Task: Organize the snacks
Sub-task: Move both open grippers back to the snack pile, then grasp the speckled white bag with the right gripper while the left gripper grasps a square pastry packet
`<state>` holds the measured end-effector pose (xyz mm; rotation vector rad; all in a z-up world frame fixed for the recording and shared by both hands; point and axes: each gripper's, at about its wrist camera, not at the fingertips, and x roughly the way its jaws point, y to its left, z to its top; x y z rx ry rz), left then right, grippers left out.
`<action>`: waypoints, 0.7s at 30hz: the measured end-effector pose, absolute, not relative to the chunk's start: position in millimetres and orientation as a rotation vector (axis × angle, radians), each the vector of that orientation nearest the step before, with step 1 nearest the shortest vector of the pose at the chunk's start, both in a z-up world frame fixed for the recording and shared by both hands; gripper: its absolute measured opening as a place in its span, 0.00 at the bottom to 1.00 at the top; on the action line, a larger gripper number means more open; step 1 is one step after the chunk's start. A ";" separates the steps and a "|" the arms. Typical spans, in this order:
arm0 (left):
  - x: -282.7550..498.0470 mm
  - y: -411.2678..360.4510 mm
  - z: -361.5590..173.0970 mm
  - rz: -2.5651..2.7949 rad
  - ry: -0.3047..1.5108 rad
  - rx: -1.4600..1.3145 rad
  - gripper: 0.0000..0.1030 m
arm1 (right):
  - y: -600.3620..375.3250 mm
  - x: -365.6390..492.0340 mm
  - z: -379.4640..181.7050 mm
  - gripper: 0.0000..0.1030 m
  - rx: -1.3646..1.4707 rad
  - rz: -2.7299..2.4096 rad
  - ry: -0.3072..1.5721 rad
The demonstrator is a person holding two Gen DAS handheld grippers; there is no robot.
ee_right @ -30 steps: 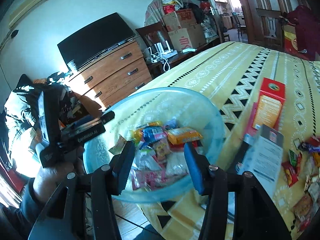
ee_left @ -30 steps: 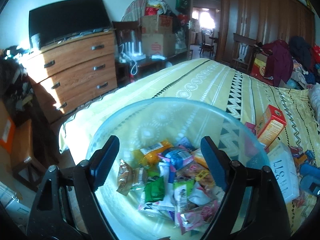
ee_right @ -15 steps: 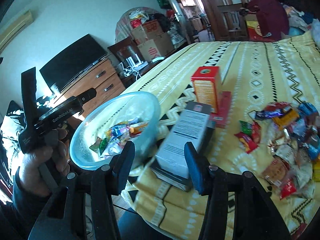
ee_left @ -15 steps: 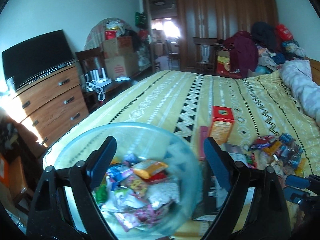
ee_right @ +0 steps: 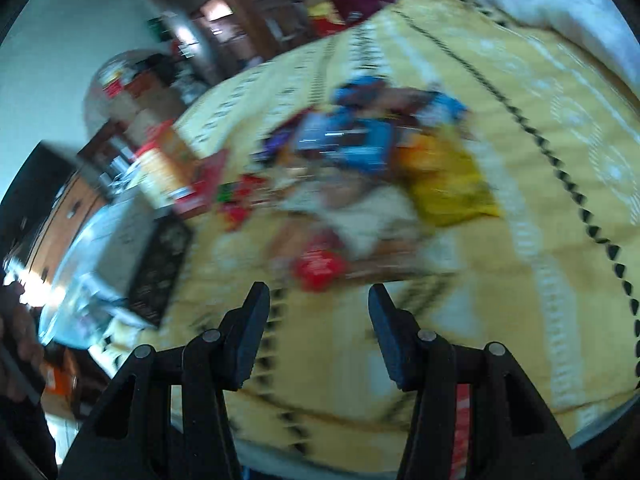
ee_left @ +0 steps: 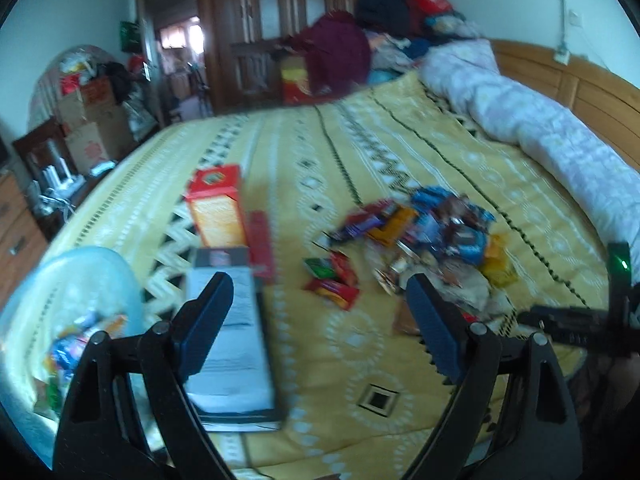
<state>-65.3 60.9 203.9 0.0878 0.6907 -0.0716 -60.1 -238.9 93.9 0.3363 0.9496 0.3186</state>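
Observation:
A heap of small snack packets point(ee_left: 424, 236) lies on the yellow patterned bedspread point(ee_left: 352, 148), and it shows blurred in the right wrist view as snack packets point(ee_right: 372, 168). A pale blue bowl point(ee_left: 80, 276) with several packets in it sits at the bed's near left edge; the same bowl point(ee_right: 76, 280) appears at the left of the right wrist view. My left gripper point(ee_left: 320, 312) is open over the bedspread with nothing between its fingers. My right gripper point(ee_right: 318, 320) is open and empty just short of a red packet point(ee_right: 318, 266).
A grey-and-white box point(ee_left: 230, 332) lies flat beside the bowl, with an orange-red box point(ee_left: 218, 208) standing behind it. A rolled pale quilt point(ee_left: 540, 128) lies along the wooden headboard. Clothes are piled at the far end; a dresser point(ee_left: 16, 224) stands left.
Both views have swung right, away from the bowl and onto the loose snack heap. The right gripper has dropped closer to the bedspread. Both pairs of jaws look as far apart as before.

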 end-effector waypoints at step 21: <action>-50.3 29.4 153.5 -0.097 0.862 0.096 0.85 | -173.7 9.9 55.3 0.57 0.270 0.634 1.051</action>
